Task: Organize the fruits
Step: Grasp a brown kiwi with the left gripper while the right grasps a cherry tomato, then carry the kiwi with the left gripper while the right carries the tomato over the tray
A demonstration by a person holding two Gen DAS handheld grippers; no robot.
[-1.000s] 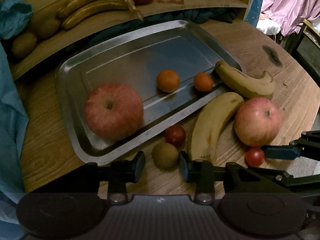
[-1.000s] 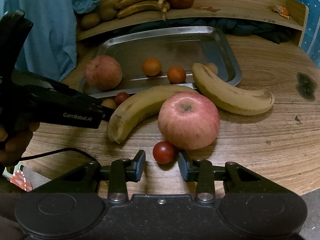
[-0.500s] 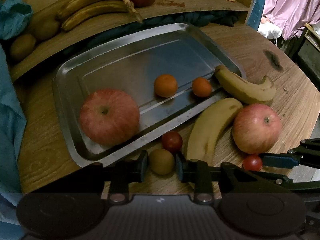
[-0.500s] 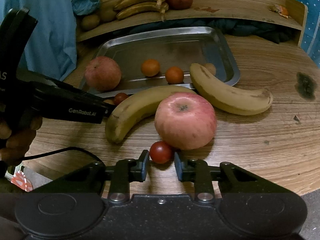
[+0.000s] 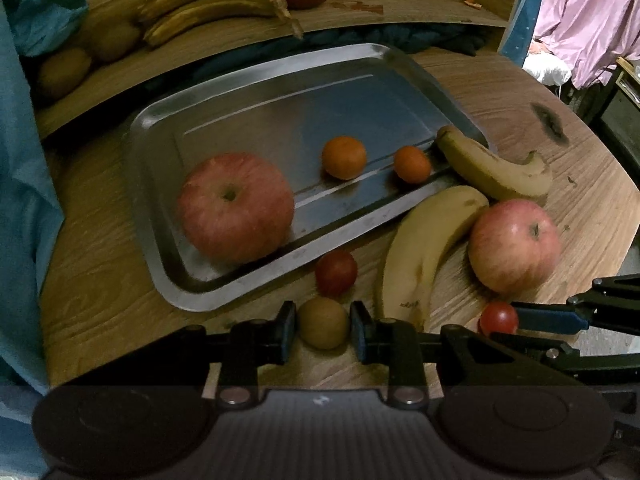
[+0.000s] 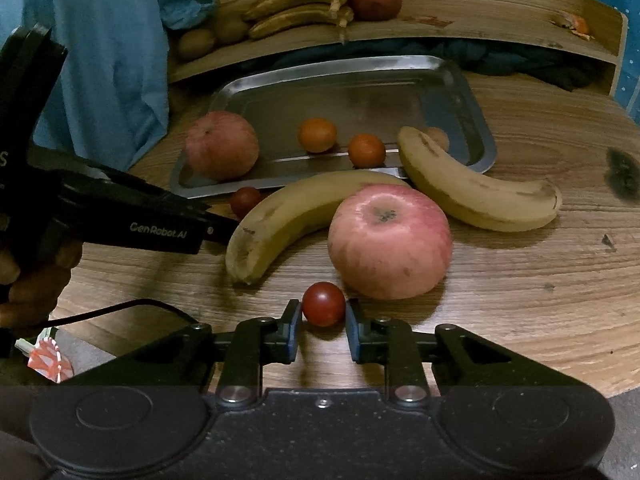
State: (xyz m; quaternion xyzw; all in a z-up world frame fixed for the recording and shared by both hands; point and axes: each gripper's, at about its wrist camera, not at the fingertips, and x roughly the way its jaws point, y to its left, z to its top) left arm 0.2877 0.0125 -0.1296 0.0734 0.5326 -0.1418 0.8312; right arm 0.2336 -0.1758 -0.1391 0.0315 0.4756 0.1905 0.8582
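My left gripper (image 5: 323,330) is shut on a brown kiwi (image 5: 323,320) that rests on the wooden table just in front of the steel tray (image 5: 256,92). My right gripper (image 6: 323,316) is shut on a red cherry tomato (image 6: 323,303), low on the table in front of a big red apple (image 6: 390,240). The tray holds another apple (image 5: 235,207) and two tangerines (image 5: 344,157) (image 5: 412,164). Two bananas (image 5: 424,252) (image 5: 492,168) lie right of the tray, one resting on its corner. A second cherry tomato (image 5: 336,273) sits beyond the kiwi.
A raised wooden shelf (image 6: 480,12) at the back carries dark bananas (image 6: 300,8), kiwis and apples. Blue cloth (image 6: 104,60) hangs at the left. A hand (image 6: 36,280) holds the left gripper. The table edge curves close on the right and near side.
Both grippers moved forward and closed: the left one's fingers came in around the kiwi, the right one's around the cherry tomato. The other fruit stayed put.
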